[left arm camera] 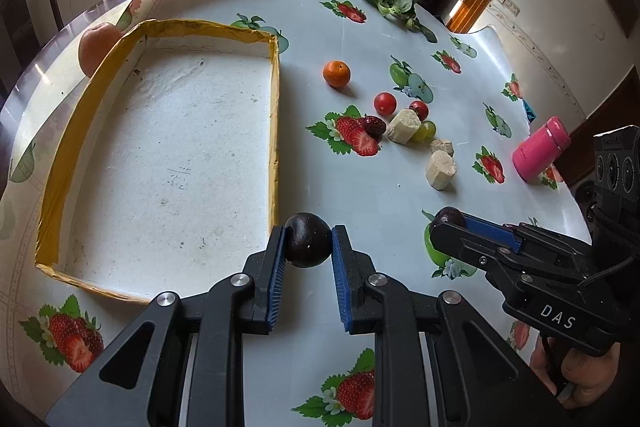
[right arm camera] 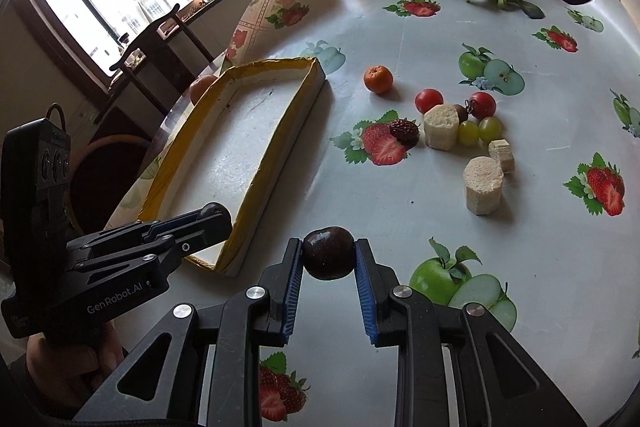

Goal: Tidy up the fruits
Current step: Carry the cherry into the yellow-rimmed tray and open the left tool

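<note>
My left gripper is shut on a dark plum, just right of the near corner of the yellow-rimmed white tray. My right gripper is shut on a second dark plum above the table, right of the tray. The right gripper also shows in the left wrist view, and the left gripper shows in the right wrist view. A mandarin, two cherry tomatoes, a red date and green grapes lie on the table. The tray holds no fruit.
An orange-red apple sits behind the tray's far left corner. Pale foam-like blocks lie among the fruit. A pink bottle lies at the right. Leafy greens sit at the far edge. A chair stands beyond the table.
</note>
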Demonstrator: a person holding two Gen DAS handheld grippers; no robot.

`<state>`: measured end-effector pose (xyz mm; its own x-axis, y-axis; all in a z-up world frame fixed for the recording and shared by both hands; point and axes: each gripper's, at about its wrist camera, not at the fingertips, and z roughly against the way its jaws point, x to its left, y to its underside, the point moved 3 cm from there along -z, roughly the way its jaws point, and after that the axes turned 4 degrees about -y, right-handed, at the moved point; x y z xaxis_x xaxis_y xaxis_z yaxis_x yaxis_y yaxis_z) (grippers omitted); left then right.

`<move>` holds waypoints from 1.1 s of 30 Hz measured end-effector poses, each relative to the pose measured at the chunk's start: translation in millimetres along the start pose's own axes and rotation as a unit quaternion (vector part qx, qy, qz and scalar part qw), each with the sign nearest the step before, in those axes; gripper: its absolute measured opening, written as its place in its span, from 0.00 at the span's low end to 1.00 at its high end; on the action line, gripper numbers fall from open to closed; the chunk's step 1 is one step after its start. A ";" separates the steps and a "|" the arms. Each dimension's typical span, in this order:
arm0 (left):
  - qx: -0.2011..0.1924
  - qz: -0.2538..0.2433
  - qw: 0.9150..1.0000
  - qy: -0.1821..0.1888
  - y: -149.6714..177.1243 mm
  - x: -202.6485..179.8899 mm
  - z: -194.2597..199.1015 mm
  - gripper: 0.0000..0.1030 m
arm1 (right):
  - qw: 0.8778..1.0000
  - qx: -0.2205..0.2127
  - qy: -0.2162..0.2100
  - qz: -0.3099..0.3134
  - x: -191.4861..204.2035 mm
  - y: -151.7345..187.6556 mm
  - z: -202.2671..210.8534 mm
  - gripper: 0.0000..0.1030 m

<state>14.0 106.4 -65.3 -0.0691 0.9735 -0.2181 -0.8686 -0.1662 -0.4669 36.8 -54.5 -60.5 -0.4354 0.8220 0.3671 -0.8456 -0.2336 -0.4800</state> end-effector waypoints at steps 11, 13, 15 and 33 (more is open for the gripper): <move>-0.008 0.018 1.000 -0.015 3.0 35.3 12.6 0.19 | 0.999 0.011 -0.020 0.028 44.2 -2.8 -17.2 0.25; -0.009 0.023 0.999 -0.020 3.0 45.0 14.5 0.19 | 0.999 0.014 -0.025 0.035 53.5 -4.4 -23.0 0.25; -0.010 0.028 0.999 -0.028 2.4 55.3 15.3 0.19 | 0.998 0.016 -0.031 0.043 65.4 -6.4 -28.7 0.25; 0.020 0.060 0.996 -0.064 -8.7 126.2 -17.0 0.19 | 0.990 0.097 -0.024 0.098 127.0 -16.5 -137.8 0.25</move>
<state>21.3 228.0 -103.2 -0.2342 0.9592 -0.1583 -0.8692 -0.2795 -0.4079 38.0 125.2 -115.8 -0.6074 0.7260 0.3224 -0.7847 -0.4854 -0.3855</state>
